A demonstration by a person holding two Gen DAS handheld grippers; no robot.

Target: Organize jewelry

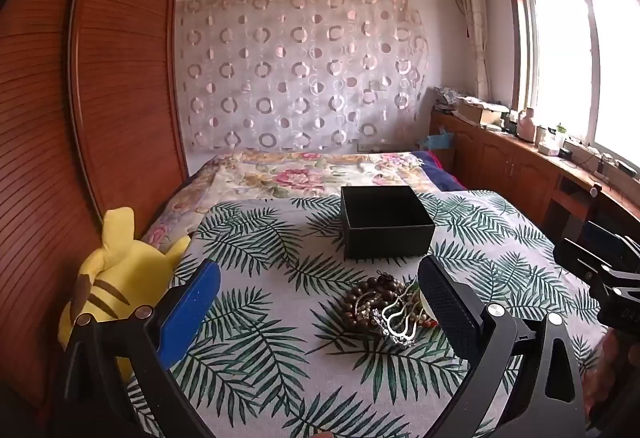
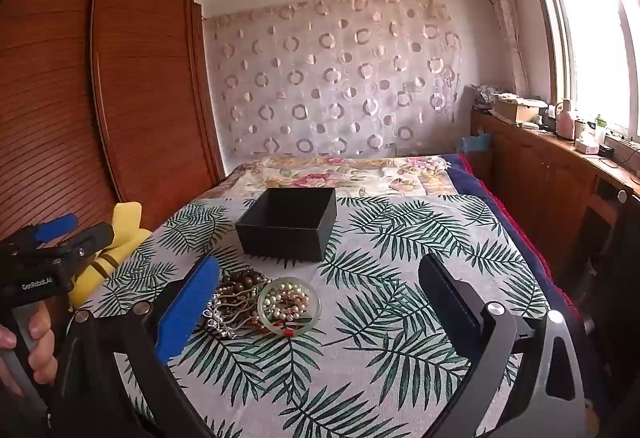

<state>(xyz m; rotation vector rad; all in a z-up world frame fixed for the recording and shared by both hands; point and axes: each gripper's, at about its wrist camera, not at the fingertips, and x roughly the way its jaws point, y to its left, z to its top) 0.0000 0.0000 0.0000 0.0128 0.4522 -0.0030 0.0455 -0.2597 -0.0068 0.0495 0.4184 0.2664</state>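
1. Jewelry [image 2: 260, 304] is seen heaped in one pile on the leaf-print cloth [image 2: 400, 338] that covers the near end of the bed [image 2: 352, 169].
2. Dark wooden beads [image 1: 368, 292], a pale green bangle [image 2: 289, 306] with pearls [image 2: 286, 300] lying inside its ring, and silver chain pieces [image 1: 396, 322] are tangled together in the pile.
3. A black box [image 2: 288, 224] with no lid on it is set just beyond the pile on the same cloth, apart from it; its inside is too dark to be made out.
4. The left claw [image 1: 320, 302] is held with its jaws spread wide above the cloth, nothing pinched, and the pile lies near its right finger.
5. The right claw [image 2: 320, 302] is likewise spread wide and pinches nothing; the pile lies just inside its blue left finger [image 2: 184, 310].
6. A hand [image 2: 36, 342] is seen wrapped around the left claw's grip at the left edge of the right wrist view.
7. A yellow plush toy [image 1: 116, 278] is propped at the left side of the bed against a wooden wardrobe [image 1: 120, 77].
8. A window [image 1: 580, 69] is seen on the right.
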